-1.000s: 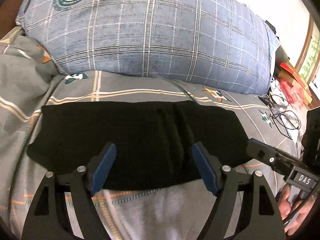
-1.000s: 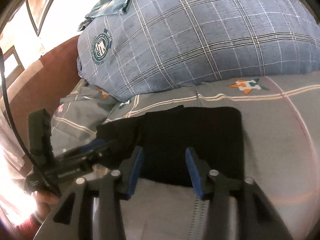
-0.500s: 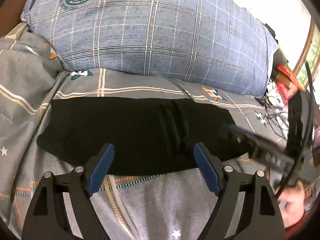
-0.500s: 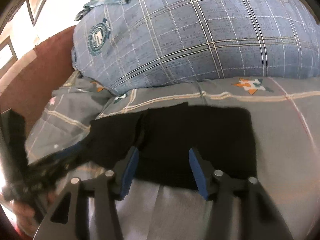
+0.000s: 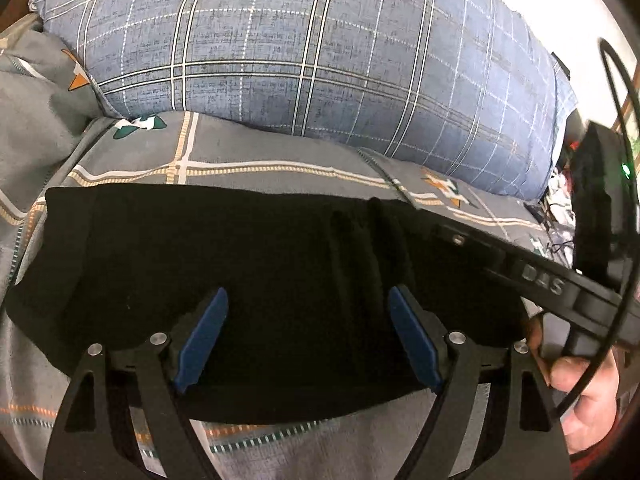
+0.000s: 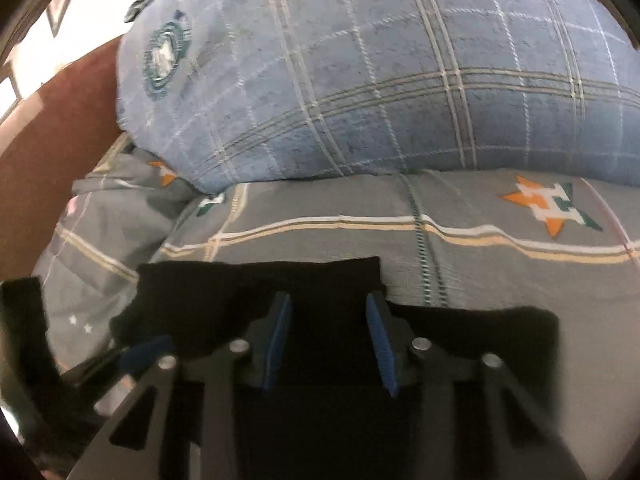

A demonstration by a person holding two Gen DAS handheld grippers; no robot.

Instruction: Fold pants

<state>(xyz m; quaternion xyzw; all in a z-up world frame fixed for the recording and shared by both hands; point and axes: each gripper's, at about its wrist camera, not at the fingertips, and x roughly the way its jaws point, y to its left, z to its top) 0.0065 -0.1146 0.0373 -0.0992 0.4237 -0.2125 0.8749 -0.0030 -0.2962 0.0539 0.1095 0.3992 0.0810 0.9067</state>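
Bed: grey bedspread (image 5: 280, 148) with pale stripes and star marks, I see it in both views.
Pillow: big blue checked pillow (image 5: 312, 52) lies behind the pants, on the bedspread.
Pants: black pants (image 5: 248, 272) lie flat across the bedspread, folded into a long band; some creases near its middle.
Left gripper: my left gripper (image 5: 308, 340) hangs over the near edge of the pants, jaws wide apart, nothing between the blue pads (image 5: 202, 340).
Right gripper: my right gripper (image 6: 328, 344) is low over the right part of the pants, jaws parted but closer than the left ones. Cloth lies under and between the pads; I cannot tell if they touch it.
Right hand: in the left view I see the hand (image 5: 580, 388) holding the right gripper's handle.
Blur: the right view is blurred.
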